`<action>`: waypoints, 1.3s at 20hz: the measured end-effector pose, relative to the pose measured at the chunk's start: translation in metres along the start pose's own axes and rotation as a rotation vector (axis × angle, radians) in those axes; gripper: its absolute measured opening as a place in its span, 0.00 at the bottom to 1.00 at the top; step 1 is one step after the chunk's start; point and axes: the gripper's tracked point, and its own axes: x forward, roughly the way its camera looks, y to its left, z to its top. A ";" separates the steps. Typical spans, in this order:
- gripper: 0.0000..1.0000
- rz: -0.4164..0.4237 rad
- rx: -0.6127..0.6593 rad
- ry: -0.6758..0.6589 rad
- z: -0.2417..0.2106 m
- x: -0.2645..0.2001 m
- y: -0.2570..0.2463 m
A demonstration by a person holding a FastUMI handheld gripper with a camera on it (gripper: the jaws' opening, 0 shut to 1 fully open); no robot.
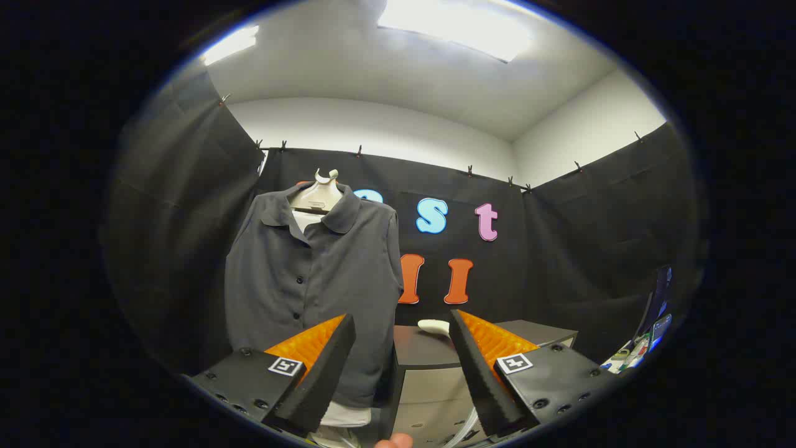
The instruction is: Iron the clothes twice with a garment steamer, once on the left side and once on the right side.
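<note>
A dark grey button-up shirt (314,274) hangs on a hanger (319,196) in front of the black cloth wall, beyond my left finger. My gripper (401,323) stands open with nothing between its fingers. Beyond the gap, slightly toward the right finger, a small white object (434,326) lies on a dark cabinet top (416,350); it looks like the steamer head, but I cannot tell for sure. A clear hose (465,429) shows low down by the right finger.
The cabinet (429,392) has a pale front and stands right of the shirt. A white cloth (345,415) peeks out under the shirt hem. A fingertip (393,442) shows at the very bottom. Coloured clutter (647,348) sits at the far right.
</note>
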 end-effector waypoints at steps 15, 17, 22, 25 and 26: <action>0.97 0.009 0.000 0.008 -0.001 -0.004 0.003; 0.97 0.009 0.000 0.007 0.000 -0.004 0.003; 0.97 0.008 0.002 0.019 -0.004 0.001 0.002; 0.97 0.010 0.002 0.017 -0.003 0.003 0.003; 0.97 0.011 0.003 0.019 -0.004 0.004 0.003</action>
